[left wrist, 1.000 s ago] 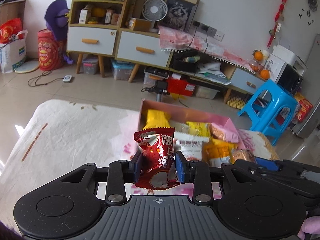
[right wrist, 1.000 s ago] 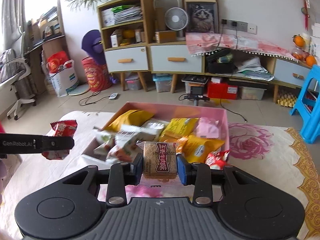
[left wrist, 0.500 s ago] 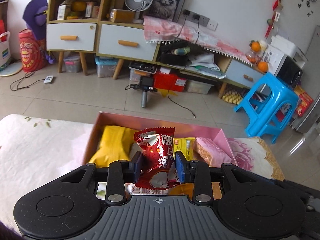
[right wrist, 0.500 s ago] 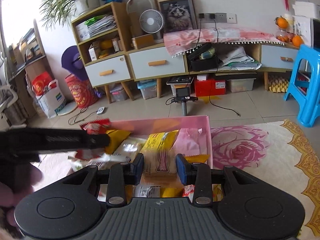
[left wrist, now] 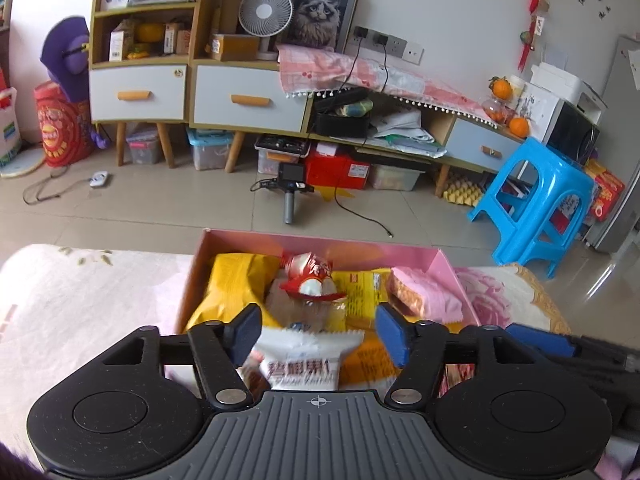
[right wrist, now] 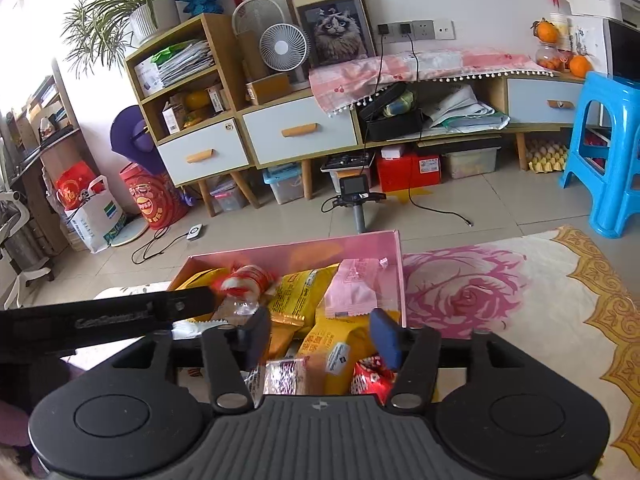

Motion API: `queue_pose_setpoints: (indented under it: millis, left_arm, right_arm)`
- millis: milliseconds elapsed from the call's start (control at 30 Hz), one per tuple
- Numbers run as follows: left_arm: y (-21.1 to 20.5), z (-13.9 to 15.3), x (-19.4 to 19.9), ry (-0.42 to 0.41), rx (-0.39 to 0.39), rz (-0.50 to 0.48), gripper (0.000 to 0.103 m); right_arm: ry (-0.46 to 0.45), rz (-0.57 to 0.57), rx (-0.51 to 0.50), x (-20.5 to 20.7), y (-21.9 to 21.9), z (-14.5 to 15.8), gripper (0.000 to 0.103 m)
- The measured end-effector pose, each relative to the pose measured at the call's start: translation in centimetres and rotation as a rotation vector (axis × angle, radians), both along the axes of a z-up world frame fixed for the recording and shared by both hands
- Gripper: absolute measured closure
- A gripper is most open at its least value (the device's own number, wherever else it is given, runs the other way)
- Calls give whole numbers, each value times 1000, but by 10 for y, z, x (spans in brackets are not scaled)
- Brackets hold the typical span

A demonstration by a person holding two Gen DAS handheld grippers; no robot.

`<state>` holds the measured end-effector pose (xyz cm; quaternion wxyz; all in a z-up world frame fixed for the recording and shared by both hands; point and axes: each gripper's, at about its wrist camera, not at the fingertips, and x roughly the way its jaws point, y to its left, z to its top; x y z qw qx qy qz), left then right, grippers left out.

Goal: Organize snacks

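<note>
Left wrist view: left gripper (left wrist: 318,334) wide open, holding nothing; red snack (left wrist: 311,282) lying in pink box (left wrist: 320,242), beyond and between the fingers.

Right wrist view: right gripper (right wrist: 320,336) wide open, empty; brown snack (right wrist: 282,376) in box below fingers.

Soft, even daylight fills both views, brightest at the right wrist view's upper left, where the wall beside the green potted spider plant (right wrist: 120,12) washes out. Fisheye bending curves the edges and blackens the corners. The falling red-and-white snack packet (left wrist: 310,280) is motion-blurred.
</note>
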<state>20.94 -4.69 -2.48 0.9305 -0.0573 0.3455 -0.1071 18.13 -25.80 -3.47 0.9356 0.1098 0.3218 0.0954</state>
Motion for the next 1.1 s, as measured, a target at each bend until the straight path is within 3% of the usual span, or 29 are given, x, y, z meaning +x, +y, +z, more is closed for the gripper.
queue_pose_setpoints:
  millis: [267, 400, 500, 567, 700, 900, 1100]
  left_arm:
    - [13, 16, -54, 5, 43, 21, 15]
    - [19, 22, -86, 3, 87, 55, 13]
    - [21, 28, -112, 15, 137, 84, 13]
    - [26, 29, -127, 30, 137, 107, 7]
    - [33, 27, -155, 47, 153, 120, 6]
    - [34, 18, -181, 75, 177, 174, 3]
    - [25, 20, -196, 83, 202, 151, 1]
  right_arm:
    - [-8, -13, -67, -34, 4, 20, 29]
    - [7, -23, -96, -51, 12, 31, 20]
    - [14, -15, -130, -68, 18, 38, 16]
    - [21, -18, -153, -80, 21, 41, 14]
    - [74, -60, -177, -99, 23, 43, 11]
    - [116, -55, -213, -126, 30, 35, 10]
    - [169, -70, -206, -141, 27, 25, 9]
